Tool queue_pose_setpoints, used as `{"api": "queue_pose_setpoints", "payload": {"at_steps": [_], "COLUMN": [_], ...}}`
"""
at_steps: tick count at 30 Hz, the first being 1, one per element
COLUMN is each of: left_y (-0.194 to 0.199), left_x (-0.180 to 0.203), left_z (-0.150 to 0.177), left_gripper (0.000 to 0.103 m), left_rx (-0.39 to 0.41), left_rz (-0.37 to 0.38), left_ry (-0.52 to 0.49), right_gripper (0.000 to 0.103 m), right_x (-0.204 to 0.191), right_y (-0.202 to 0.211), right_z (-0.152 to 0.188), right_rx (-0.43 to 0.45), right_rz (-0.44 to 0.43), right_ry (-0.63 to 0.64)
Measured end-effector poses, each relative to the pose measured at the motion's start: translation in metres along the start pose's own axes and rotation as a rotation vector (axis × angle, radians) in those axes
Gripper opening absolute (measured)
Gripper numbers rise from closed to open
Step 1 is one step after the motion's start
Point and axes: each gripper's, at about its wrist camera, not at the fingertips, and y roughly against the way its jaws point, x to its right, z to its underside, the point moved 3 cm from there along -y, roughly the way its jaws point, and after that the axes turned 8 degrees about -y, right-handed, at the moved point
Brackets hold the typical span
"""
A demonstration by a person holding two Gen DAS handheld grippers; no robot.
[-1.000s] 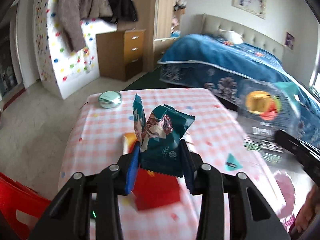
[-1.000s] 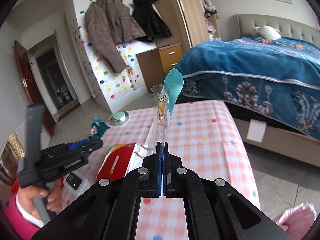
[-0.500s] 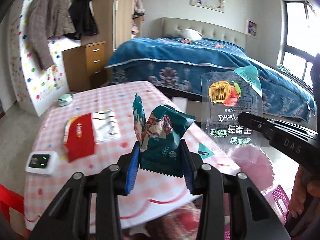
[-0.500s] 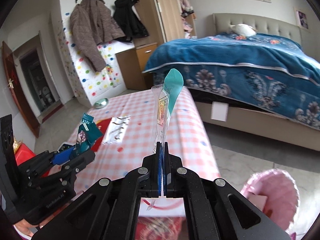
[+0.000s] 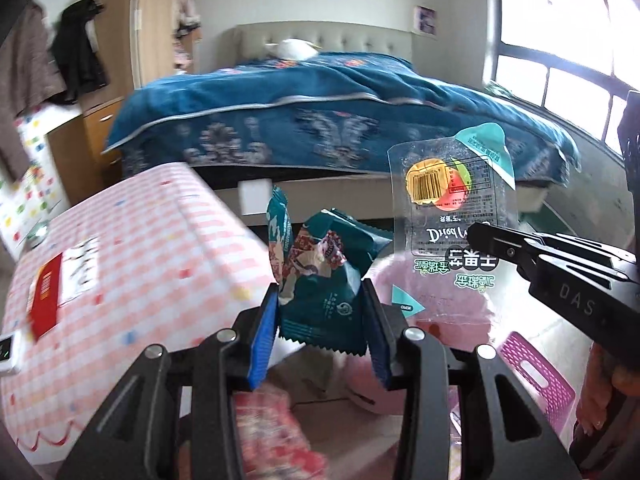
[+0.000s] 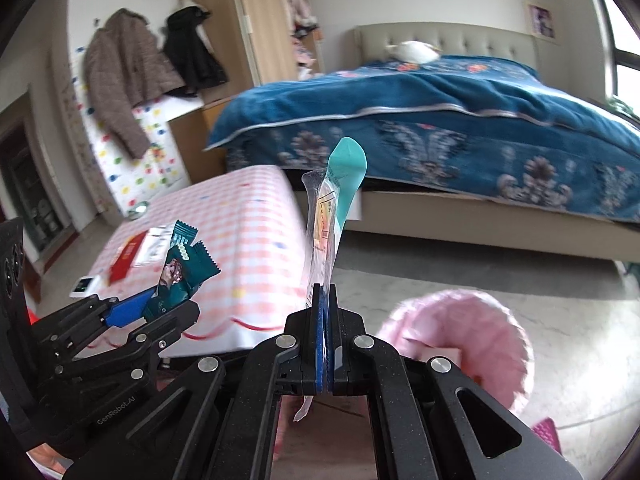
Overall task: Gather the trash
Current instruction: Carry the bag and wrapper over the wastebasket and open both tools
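Now that both hands have swung off the table (image 6: 240,216) edge toward the pink bin (image 6: 460,336) on the floor, the left hand-held gripper (image 5: 320,320) clamps the teal snack wrapper (image 5: 324,280) and the right hand-held gripper (image 6: 325,344), pressed together, pinches the clear fruit-cup lid film (image 6: 328,216), both ready to drop.

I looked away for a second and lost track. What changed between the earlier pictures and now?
Both tools swung off the checked table toward the pink bin on the floor, which has come into view. The left tool still grips the teal snack wrapper; the right tool still pinches the clear plastic packet. Nothing was released. The red packet still lies on the table.
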Motion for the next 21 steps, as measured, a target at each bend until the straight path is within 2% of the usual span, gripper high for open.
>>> {"api": "queue_pose_setpoints", "payload": {"at_steps": [8,17,19,21], "left_y": [-0.055,-0.108,-0.117,-0.125], "left_x": [0.056,0.079,0.082,0.084], "left_z": [-0.019,-0.031,-0.032,-0.032], "left_gripper": [0.040,0.042,0.046,0.056], "left_rx": [-0.018,-0.076,-0.094,-0.109], "left_rz": [0.103,0.173,0.183,0.197], "left_ry": [-0.076,-0.086,-0.087,-0.085], "right_gripper": [0.001,0.002,0.004,0.005], "right_x": [0.073,0.136,0.142,0.154], "right_y": [-0.007,-0.040,-0.049,-0.058], "right_z": [0.003,0.006,0.008,0.010], "right_rx": [-0.007,-0.069,-0.087,-0.119], "right_rz": [0.136,0.235,0.239,0.233], "right_ry": [-0.099,-0.144,-0.156,-0.177]}}
